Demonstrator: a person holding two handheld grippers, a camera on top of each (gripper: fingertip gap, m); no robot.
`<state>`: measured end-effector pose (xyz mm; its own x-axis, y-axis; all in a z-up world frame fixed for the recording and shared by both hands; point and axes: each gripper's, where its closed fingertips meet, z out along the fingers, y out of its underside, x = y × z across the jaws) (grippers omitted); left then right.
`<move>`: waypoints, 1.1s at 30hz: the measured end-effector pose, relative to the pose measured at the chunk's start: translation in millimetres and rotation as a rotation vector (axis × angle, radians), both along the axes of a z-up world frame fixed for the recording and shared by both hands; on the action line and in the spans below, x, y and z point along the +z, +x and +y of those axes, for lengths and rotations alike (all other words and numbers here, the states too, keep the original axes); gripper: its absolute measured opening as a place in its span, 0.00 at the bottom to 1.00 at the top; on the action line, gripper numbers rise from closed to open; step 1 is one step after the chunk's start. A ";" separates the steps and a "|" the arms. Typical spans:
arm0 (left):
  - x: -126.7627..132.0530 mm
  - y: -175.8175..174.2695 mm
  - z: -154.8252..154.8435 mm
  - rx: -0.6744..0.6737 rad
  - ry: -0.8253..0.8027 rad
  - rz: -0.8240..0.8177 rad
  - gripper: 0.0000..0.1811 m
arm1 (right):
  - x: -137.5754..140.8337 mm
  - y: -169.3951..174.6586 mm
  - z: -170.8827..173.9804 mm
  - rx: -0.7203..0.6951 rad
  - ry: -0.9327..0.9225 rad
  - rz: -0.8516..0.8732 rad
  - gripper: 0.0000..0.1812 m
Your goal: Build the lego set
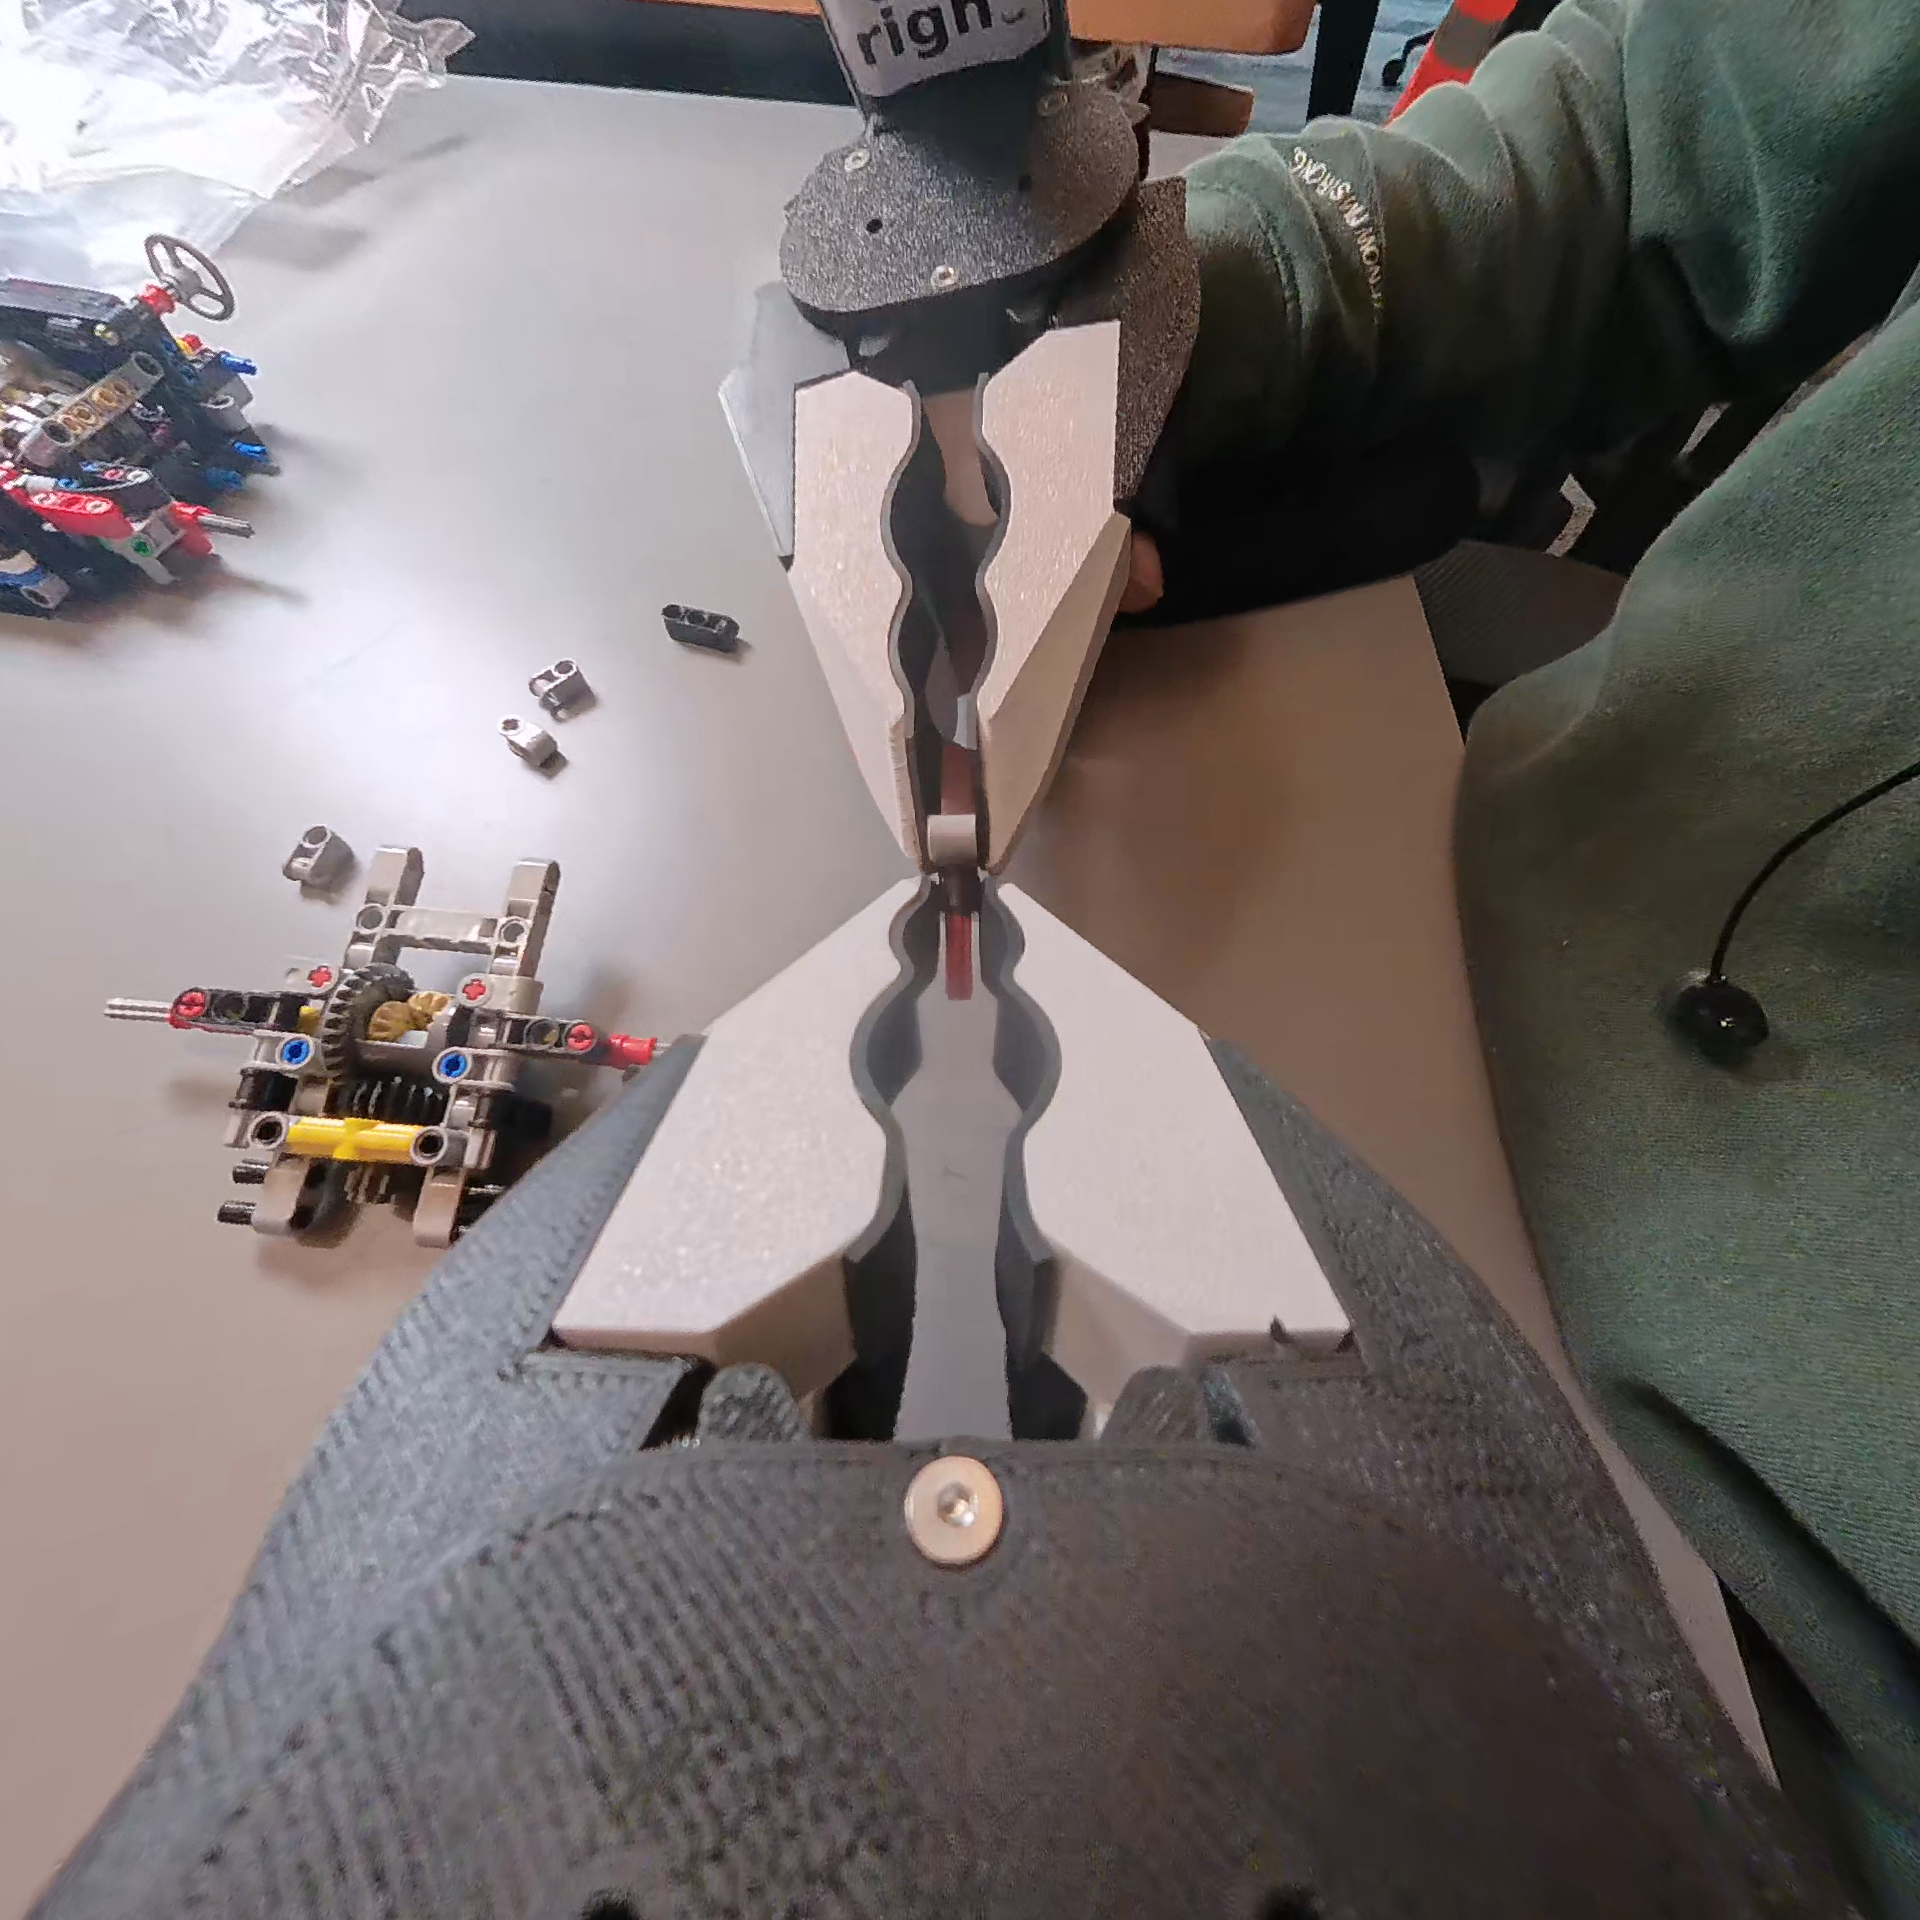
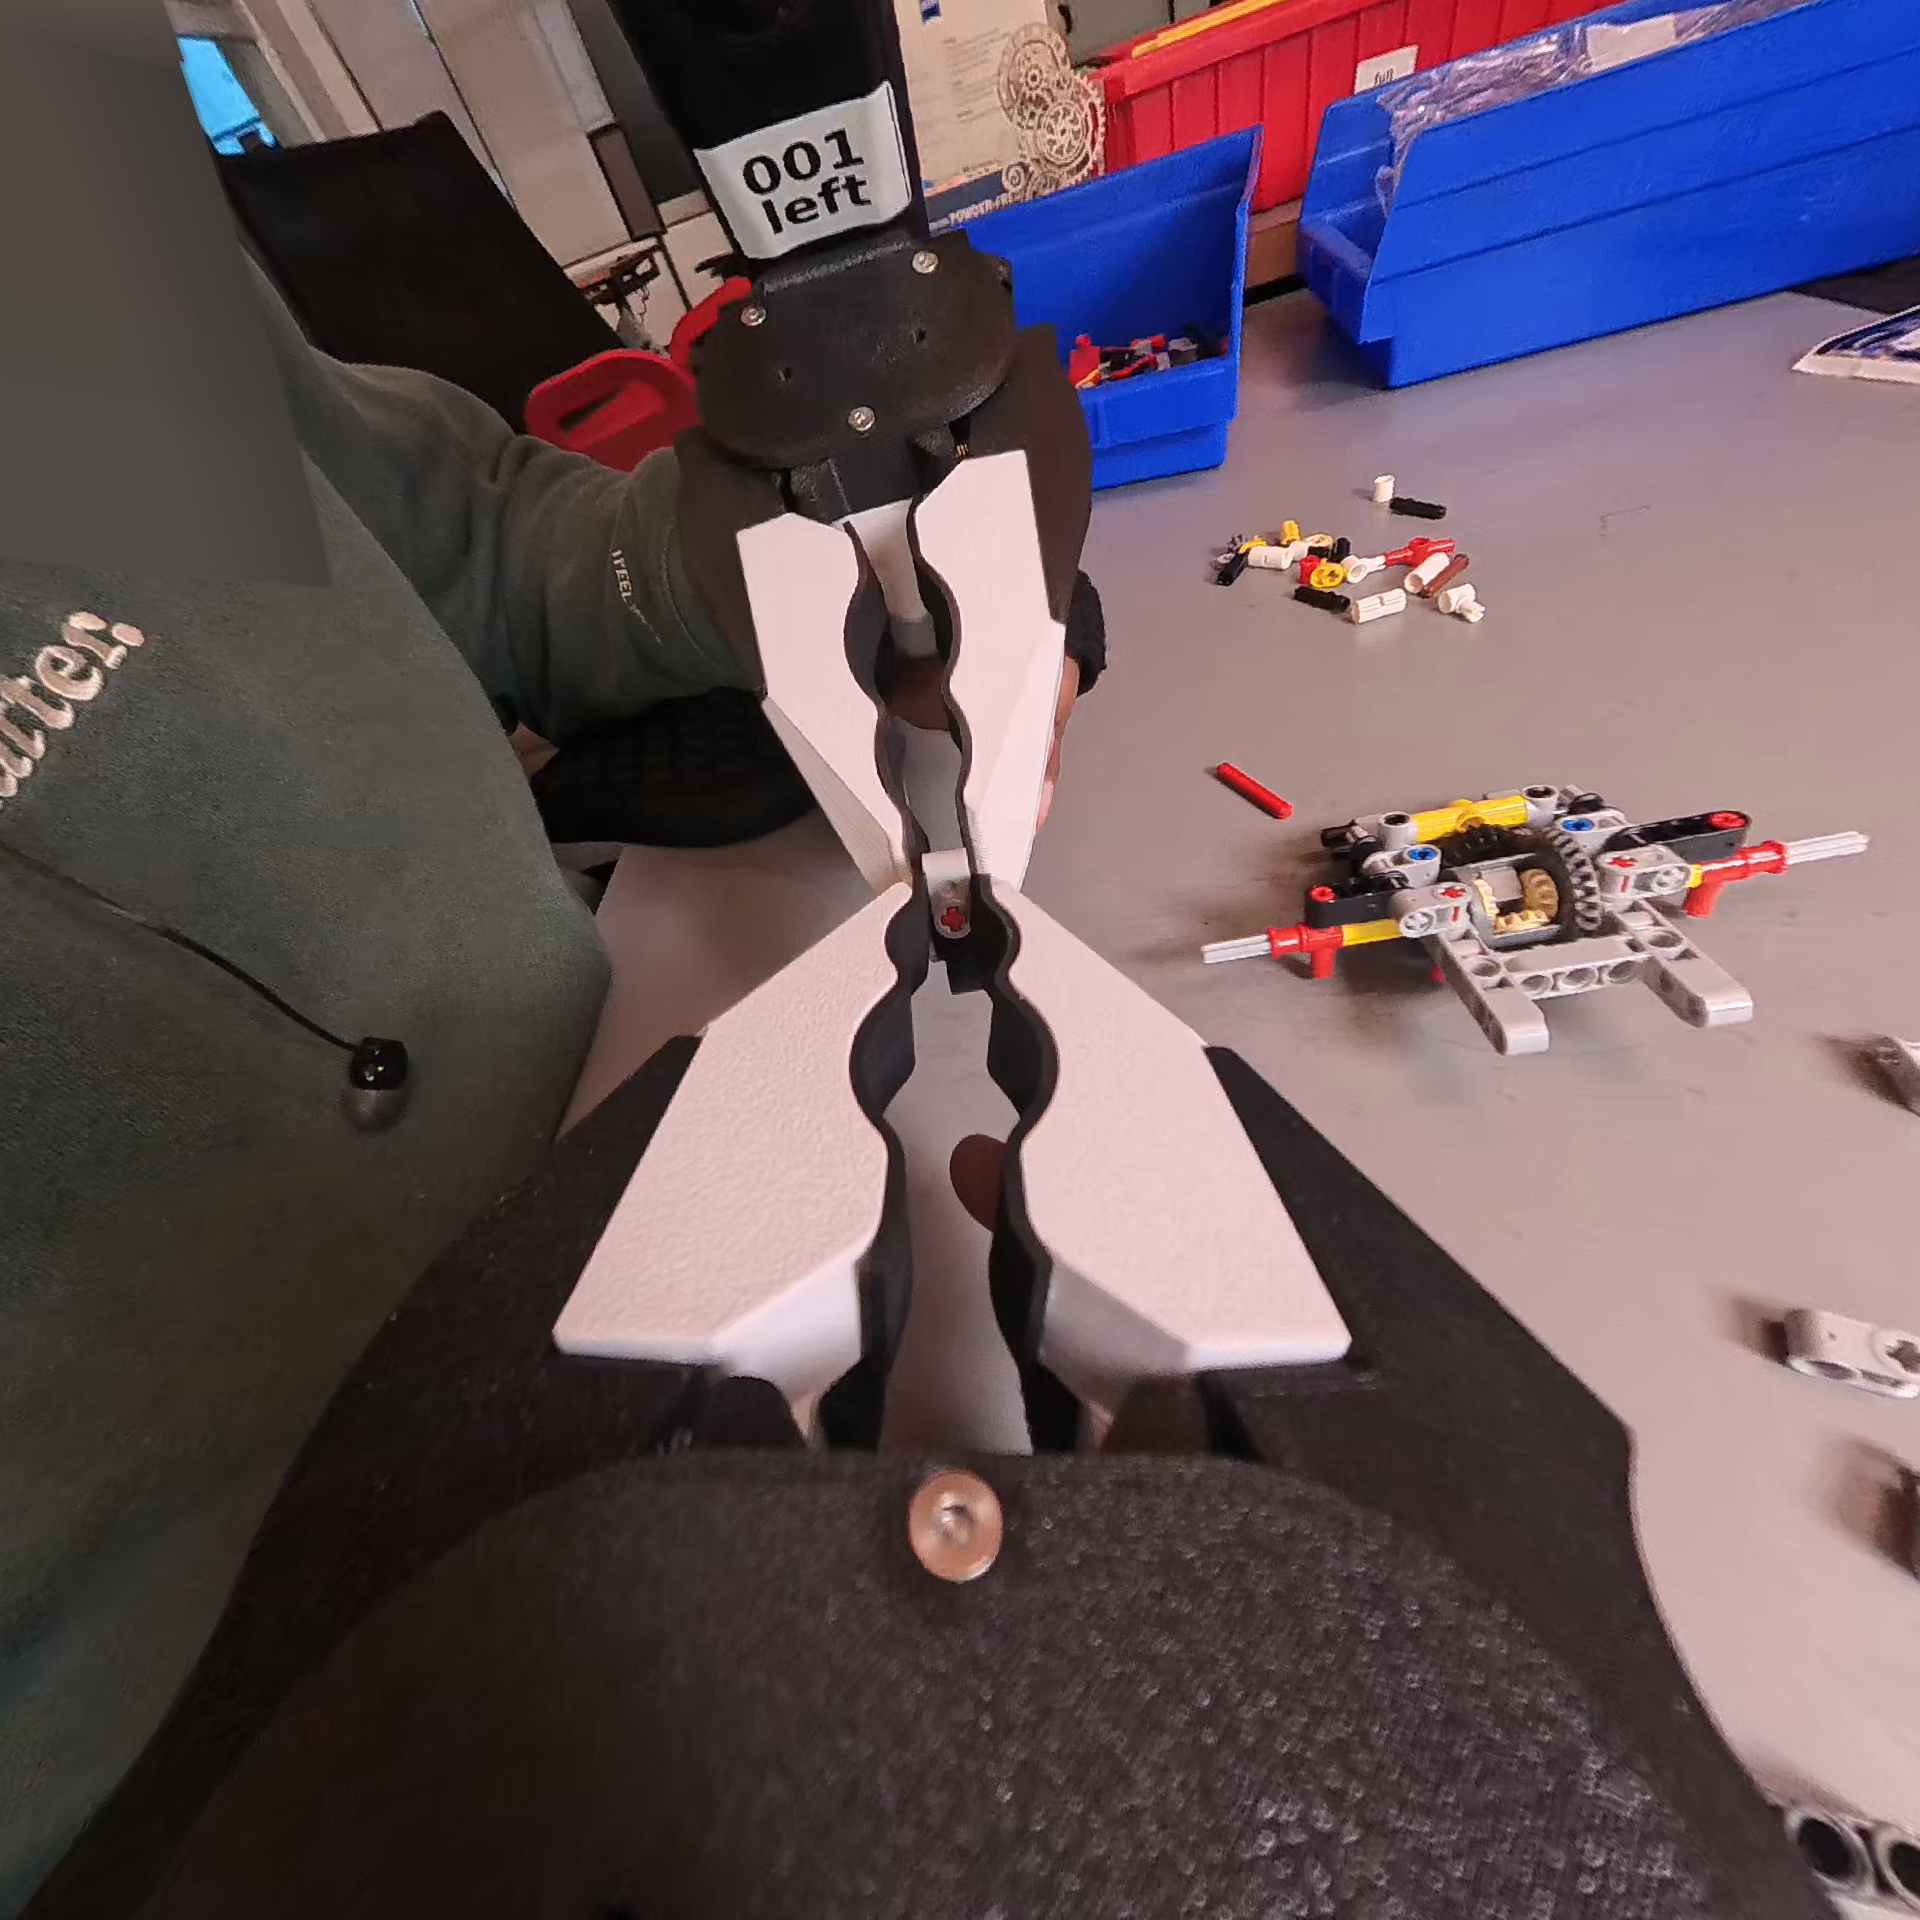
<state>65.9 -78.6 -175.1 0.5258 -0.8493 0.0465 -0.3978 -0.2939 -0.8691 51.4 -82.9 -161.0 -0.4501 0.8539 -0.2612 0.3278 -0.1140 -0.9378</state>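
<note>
A red axle is going into a grey connector, tip to tip above the bench. Left gripper jaws pinch the axle, right gripper jaws the connector. Next: a straight, aligned push. The half-built gearbox waits nearby.

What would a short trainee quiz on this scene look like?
1. True or false: the left hand-held gripper and the right hand-held gripper are both empty.
2. The red axle is held by: A) the left hand-held gripper, B) the right hand-held gripper, C) nothing.
3. Fill in: the geared assembly lies on the grey ___.
Key: 1 false, and the right one grips a grey connector; 2 A; 3 table.
</note>
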 end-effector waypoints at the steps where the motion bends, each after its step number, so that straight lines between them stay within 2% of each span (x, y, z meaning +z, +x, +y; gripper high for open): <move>1: -0.8 0.6 -0.7 -0.004 -0.002 0.006 0.03 | -0.8 0.2 -1.0 0.008 -0.006 -0.008 0.04; 6: -0.1 0.1 -1.2 -0.015 -0.028 -0.037 0.03 | -0.9 -0.6 -0.7 0.011 -0.031 -0.016 0.04; 10: 20.6 -1.4 5.4 0.018 -0.001 -0.185 0.04 | 18.5 -2.0 10.2 -0.014 -0.163 0.058 0.04; 15: 35.0 -1.1 9.4 0.061 0.004 -0.299 0.06 | 32.4 -2.9 16.1 -0.028 -0.291 0.103 0.03; 18: 40.4 -1.7 10.2 0.066 0.001 -0.324 0.04 | 37.7 -2.2 15.2 -0.022 -0.318 0.127 0.03; 30: 32.9 -9.2 13.6 0.112 0.172 -0.038 0.03 | 31.9 -7.4 13.5 -0.039 -0.388 0.075 0.04; 33: 31.2 -10.9 15.4 0.119 0.185 -0.016 0.03 | 30.3 -8.6 15.2 -0.044 -0.412 0.057 0.04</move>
<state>55.1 -63.2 -143.8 0.6232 -0.7763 -0.0949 -0.3555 -0.1731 -0.9185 42.8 -67.7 -130.7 -0.4390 0.7021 -0.5606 0.2633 -0.4961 -0.8274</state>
